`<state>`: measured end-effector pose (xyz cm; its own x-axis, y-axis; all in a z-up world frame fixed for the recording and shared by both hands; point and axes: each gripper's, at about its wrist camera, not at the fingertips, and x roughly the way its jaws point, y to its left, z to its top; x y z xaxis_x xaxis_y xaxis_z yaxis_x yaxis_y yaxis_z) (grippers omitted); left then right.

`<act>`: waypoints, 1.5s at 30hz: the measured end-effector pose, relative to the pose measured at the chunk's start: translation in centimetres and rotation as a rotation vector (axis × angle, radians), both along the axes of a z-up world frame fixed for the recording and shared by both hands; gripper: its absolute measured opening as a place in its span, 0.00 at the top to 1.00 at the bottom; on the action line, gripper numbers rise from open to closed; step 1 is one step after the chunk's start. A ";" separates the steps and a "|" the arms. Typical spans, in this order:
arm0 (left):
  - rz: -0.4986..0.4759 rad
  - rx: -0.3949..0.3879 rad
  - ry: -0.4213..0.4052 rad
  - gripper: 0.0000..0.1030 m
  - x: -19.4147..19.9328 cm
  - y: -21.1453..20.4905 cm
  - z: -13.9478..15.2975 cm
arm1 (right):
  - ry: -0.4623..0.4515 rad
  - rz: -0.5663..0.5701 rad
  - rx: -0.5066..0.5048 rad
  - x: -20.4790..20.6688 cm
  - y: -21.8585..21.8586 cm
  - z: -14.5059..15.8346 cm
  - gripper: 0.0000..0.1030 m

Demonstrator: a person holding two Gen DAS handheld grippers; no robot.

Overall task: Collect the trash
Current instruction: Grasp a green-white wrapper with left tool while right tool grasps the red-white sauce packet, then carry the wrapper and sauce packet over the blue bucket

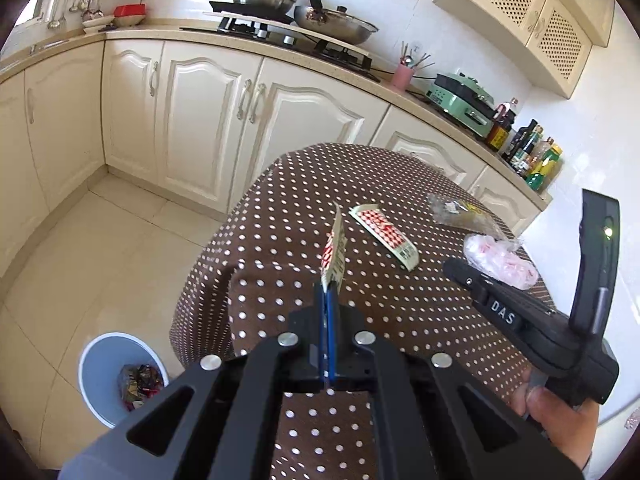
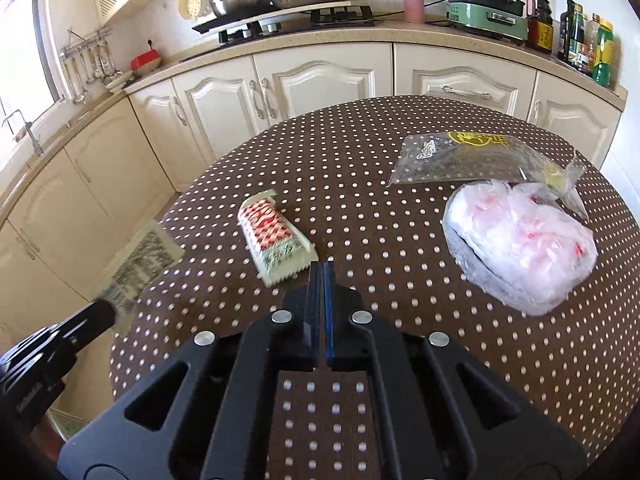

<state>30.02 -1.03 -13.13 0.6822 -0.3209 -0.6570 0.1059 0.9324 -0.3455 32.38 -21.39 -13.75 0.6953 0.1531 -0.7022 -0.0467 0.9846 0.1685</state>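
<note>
My left gripper (image 1: 328,286) is shut on a red-and-white wrapper (image 1: 334,248), which stands upright from its tips above the table's left part. In the right wrist view that gripper (image 2: 110,312) and its wrapper (image 2: 140,264) appear blurred at the left. A second red-and-white wrapper (image 2: 276,240) lies flat on the dotted tablecloth (image 2: 360,152). My right gripper (image 2: 323,266) is shut, its tips just beside that wrapper's near corner, with nothing visible between the pads. A clear bag with a yellow label (image 2: 460,156) and a crumpled pink-and-white plastic bag (image 2: 520,248) lie to the right.
A pale blue bin (image 1: 96,376) holding some wrappers stands on the tiled floor at the table's left. Cream cabinets (image 1: 192,120) run behind, with a stove, pans, a green appliance (image 1: 464,102) and bottles on the counter.
</note>
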 end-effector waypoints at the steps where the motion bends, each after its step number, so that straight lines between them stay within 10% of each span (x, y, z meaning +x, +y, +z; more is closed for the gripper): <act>1: -0.008 -0.004 0.001 0.99 -0.1 -0.1 -0.1 | -0.003 0.003 0.004 -0.3 -0.1 0.1 0.98; 10: -0.021 -0.048 0.021 0.98 -0.3 0.3 -0.8 | 0.020 0.033 0.131 -0.4 -1.7 0.1 0.96; 14: -0.010 -0.035 0.015 0.98 0.0 0.4 -0.9 | 0.019 0.041 0.049 0.9 -0.4 0.2 0.36; 22: -0.019 -0.030 0.029 0.88 2.1 0.3 -1.4 | 0.039 0.115 -0.114 5.2 3.7 -0.2 0.36; 24: -0.026 -0.013 0.032 0.88 2.5 0.0 -1.6 | 0.086 0.139 -0.127 6.1 4.2 -1.1 0.60; 29: -0.033 -0.004 -0.004 0.98 2.3 -0.6 -1.4 | 0.068 0.137 -0.140 5.4 4.2 -1.1 0.82; 45: 0.207 -0.099 -0.064 0.99 -3.5 10.0 -0.5 | -0.057 0.330 0.037 -1.0 12.4 2.5 0.85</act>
<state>26.51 8.96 -13.65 0.7796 -0.2305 -0.5824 -0.0593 0.8985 -0.4350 31.39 -8.97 -11.20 0.6418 0.4015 -0.6534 -0.3727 0.9079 0.1918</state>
